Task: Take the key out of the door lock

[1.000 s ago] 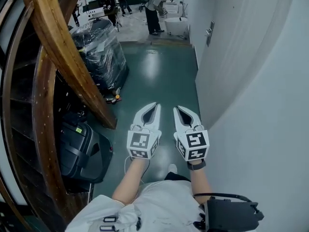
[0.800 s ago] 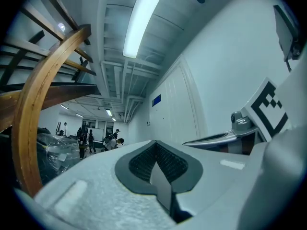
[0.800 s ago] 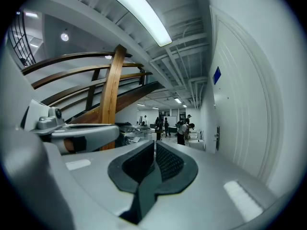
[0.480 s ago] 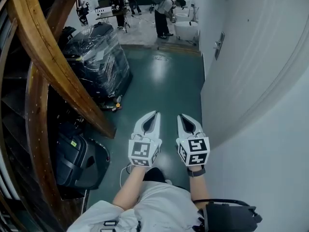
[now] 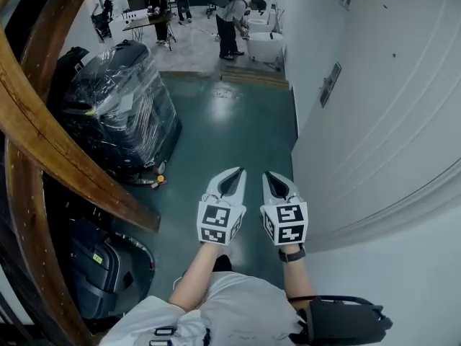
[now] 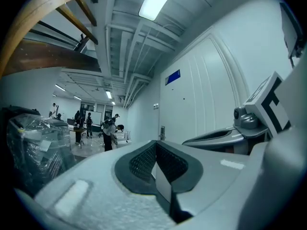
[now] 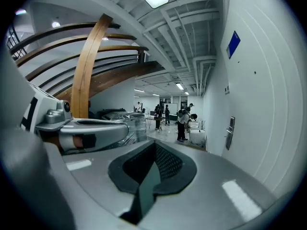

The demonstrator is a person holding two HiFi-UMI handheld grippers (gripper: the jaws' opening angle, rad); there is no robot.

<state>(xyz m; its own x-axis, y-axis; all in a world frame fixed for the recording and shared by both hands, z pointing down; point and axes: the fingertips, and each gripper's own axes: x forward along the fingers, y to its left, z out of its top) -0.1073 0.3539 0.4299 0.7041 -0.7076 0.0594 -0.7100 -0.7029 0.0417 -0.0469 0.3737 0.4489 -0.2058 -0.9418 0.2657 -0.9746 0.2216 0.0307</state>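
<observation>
A grey door lock plate with a handle [image 5: 330, 83] sits on the white door [image 5: 374, 107] along the right wall, well ahead of both grippers. It also shows as a small plate [image 7: 230, 132] in the right gripper view and as a smaller one [image 6: 162, 132] in the left gripper view. No key can be made out at this distance. My left gripper [image 5: 232, 179] and right gripper [image 5: 275, 181] are held side by side over the green floor, both shut and empty. Their jaws [image 6: 154, 145] [image 7: 154, 145] point down the corridor.
A plastic-wrapped black pallet load [image 5: 119, 99] stands on the left, with a curved wooden stair beam [image 5: 65, 171] and a black case [image 5: 101, 272] nearer me. Several people [image 5: 229, 13] and a white tub [image 5: 265, 45] are at the far end. Green floor [image 5: 230, 128] runs between.
The view has advanced along the corridor: the wrapped load and the lock plate are closer, and the stair beam has slid left. Both grippers stay shut and side by side.
</observation>
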